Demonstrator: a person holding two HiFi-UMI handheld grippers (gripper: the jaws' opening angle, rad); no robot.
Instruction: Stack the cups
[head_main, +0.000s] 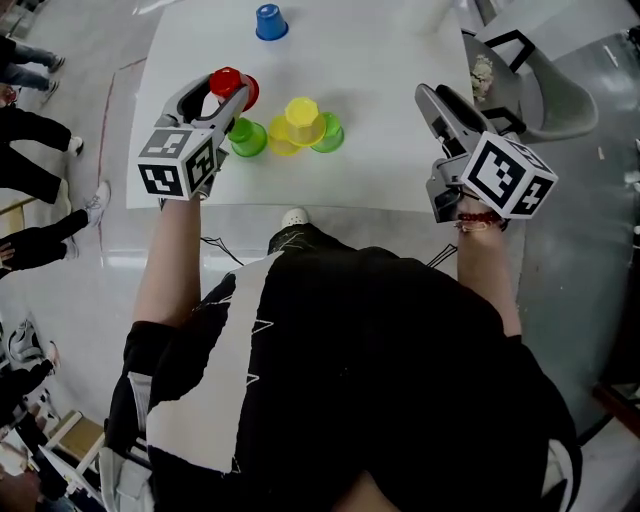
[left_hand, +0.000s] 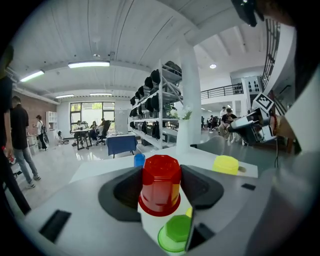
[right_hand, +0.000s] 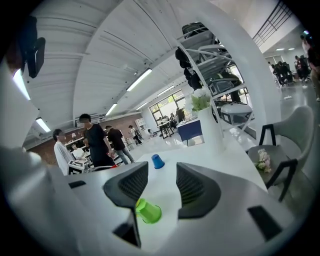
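The left gripper squeezes an upside-down red cup, near the green cup and yellow cups on the white table. The right gripper is open, holding nothing.

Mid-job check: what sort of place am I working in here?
Likely a large open-plan office or lab workspace: tall storage shelving, people at desks beside big windows, and a mezzanine railing, with the white table out on the open floor.
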